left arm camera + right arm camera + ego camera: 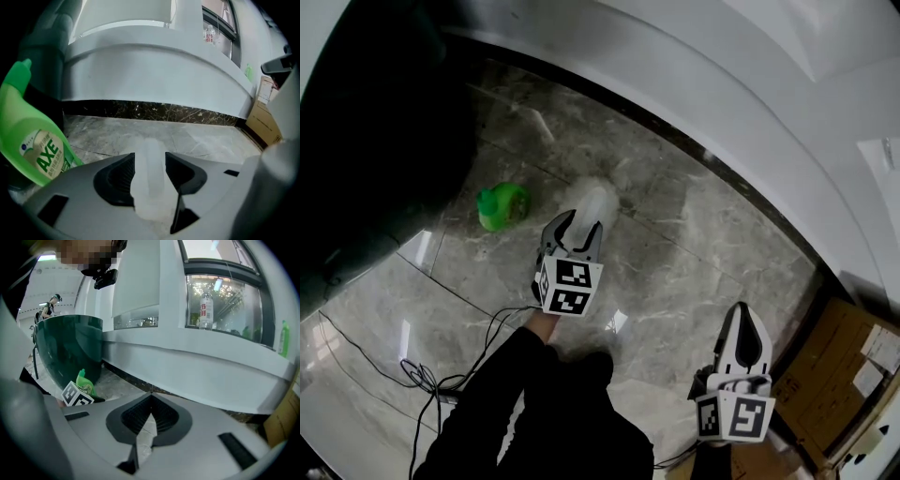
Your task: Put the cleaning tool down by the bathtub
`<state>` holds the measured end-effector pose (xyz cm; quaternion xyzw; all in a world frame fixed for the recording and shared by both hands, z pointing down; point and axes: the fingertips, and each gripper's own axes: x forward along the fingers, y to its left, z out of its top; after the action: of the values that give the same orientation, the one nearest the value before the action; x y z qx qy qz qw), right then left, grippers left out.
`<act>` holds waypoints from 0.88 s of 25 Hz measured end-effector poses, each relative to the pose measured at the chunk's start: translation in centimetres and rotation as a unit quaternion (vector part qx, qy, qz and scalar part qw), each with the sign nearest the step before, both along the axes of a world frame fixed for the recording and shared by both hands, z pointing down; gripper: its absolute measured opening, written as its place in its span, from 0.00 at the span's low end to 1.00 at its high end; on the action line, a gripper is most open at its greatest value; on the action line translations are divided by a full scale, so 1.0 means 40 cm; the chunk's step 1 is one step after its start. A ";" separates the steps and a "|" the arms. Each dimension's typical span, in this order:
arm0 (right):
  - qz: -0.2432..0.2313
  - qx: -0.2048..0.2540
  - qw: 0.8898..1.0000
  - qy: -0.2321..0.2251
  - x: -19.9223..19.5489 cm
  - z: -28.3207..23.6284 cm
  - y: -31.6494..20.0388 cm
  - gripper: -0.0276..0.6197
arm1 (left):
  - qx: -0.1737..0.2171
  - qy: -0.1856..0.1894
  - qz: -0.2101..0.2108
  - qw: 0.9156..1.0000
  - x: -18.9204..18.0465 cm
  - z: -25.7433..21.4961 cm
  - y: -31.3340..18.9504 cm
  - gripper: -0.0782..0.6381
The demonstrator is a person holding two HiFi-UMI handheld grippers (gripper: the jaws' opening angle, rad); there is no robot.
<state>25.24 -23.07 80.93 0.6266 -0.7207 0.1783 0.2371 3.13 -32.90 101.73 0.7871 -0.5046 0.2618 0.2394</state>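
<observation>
Left tongs (150, 157) spread, white cleaning tool (595, 202) loose between them, down at the floor (694, 253) near the bathtub (750, 112); right tongs (150, 397) pressed together, empty. I should withdraw straight back, nudging neither tool nor green bottle (502, 206).

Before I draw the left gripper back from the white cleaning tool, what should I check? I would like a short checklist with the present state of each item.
1. Left gripper jaws apart: ok, they stand wide on either side of the cleaning tool.
2. Tool free of both pads: cannot tell, its outline is blurred.
3. Tool resting on the floor: cannot tell from any view.
4. Tool close to the bathtub: ok, the white wall is just ahead.
5. Green bottle out of the way: ok, it stands apart, to the left gripper's left.
6. Right gripper idle: ok, shut, nothing between its jaws.
</observation>
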 end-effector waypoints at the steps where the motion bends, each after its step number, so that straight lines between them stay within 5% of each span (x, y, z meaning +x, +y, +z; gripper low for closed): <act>1: 0.001 -0.001 1.000 0.000 -0.001 -0.012 0.002 0.04 | 0.000 -0.003 0.004 1.000 -0.001 -0.017 0.003 0.40; 13: -0.006 0.006 1.000 -0.029 -0.057 -0.268 0.005 0.04 | 0.004 0.021 0.028 0.999 -0.013 -0.331 0.054 0.41; 22: -0.022 -0.001 0.999 -0.046 -0.091 -0.459 0.003 0.04 | 0.013 0.022 0.031 0.999 -0.024 -0.554 0.059 0.22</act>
<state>21.59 -22.96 62.58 0.6018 -0.7439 0.2027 0.2084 2.16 -30.52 79.57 0.8112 -0.4775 0.2451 0.2320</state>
